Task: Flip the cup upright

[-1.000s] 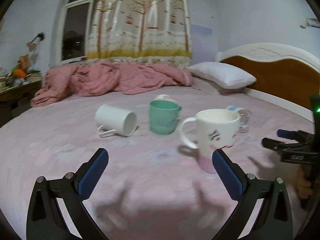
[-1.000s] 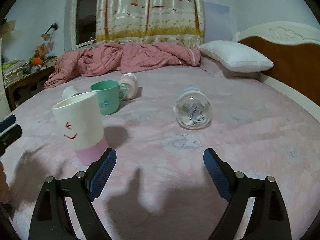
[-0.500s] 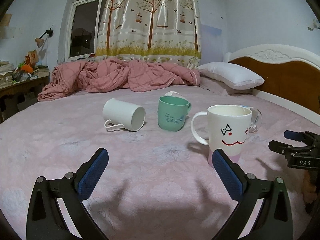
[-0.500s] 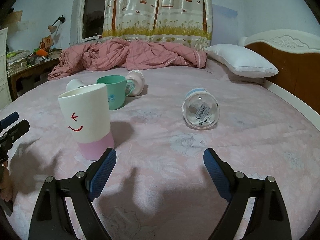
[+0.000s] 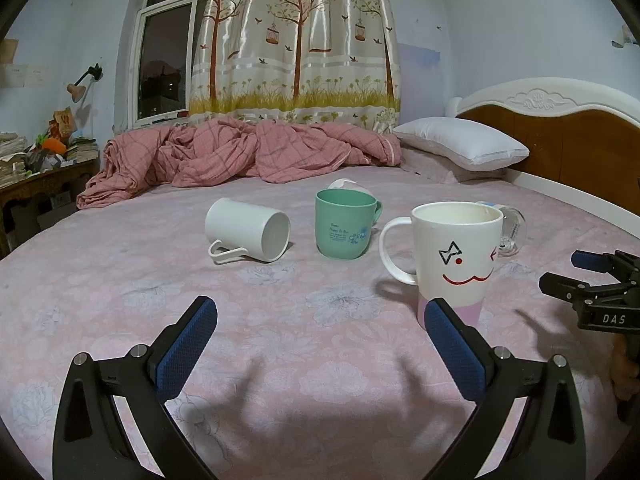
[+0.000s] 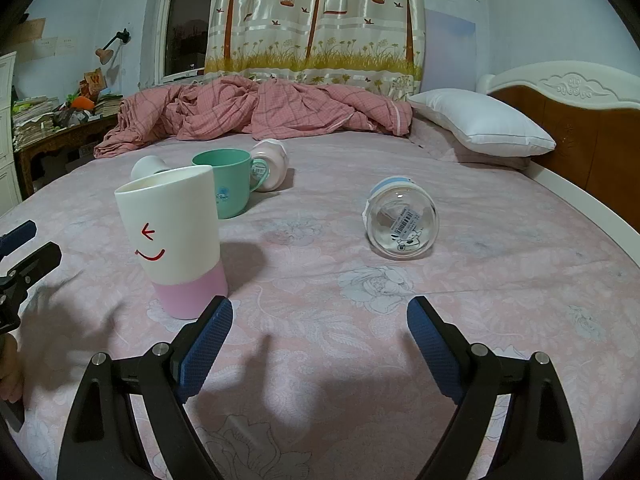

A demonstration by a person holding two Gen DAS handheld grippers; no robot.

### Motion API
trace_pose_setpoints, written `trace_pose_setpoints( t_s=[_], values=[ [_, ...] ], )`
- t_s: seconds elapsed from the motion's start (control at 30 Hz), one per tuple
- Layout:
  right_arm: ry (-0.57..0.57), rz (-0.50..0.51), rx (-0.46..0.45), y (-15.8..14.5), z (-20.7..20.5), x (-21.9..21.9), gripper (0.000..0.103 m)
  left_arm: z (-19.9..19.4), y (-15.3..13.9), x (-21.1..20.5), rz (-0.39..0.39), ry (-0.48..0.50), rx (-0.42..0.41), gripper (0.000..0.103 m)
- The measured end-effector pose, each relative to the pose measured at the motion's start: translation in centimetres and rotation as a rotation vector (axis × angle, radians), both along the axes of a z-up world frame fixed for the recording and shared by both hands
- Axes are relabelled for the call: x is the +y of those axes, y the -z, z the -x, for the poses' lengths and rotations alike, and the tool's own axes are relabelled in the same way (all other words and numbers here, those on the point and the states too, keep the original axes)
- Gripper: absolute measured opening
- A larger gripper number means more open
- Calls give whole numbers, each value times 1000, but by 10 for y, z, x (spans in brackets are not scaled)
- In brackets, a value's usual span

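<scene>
Left tongs [image 5: 320,326] spread wide over the pink bedsheet [image 5: 280,344], nothing between the blue pads [image 5: 188,340]. Right tongs [image 6: 319,330] likewise wide open and empty, low over the sheet. Toward the middle of the bed: white cup [image 5: 248,235] tipped on its side, handle down on the sheet, base facing the camera. Just beside it, green cup [image 5: 344,224] standing upright. Nearer the foot edge, tall white-and-pink mug [image 5: 456,256] with a painted face, upright, close to the left tongs' right pad. Toward the headboard side, clear glass jar [image 6: 400,222] lying on its side, apart from the rest. Behind the green cup, small pink cup [image 6: 272,164] also toppled. Along the far edge, crumpled pink quilt [image 5: 240,152]; by the headboard, white pillow [image 5: 460,148].
</scene>
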State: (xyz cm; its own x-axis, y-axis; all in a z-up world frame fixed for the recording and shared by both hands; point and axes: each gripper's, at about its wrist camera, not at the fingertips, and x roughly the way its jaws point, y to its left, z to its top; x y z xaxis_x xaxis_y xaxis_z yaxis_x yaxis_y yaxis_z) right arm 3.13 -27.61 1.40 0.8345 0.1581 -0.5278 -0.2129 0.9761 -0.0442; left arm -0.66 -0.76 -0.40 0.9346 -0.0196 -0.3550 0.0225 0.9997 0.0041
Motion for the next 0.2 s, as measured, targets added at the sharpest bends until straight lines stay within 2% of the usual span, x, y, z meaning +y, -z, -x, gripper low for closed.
trace_pose_setpoints(
  t_s=[0.2],
  values=[
    [-1, 1, 1, 0, 0, 0, 91, 0, 0, 0, 2, -1, 1, 103]
  ],
)
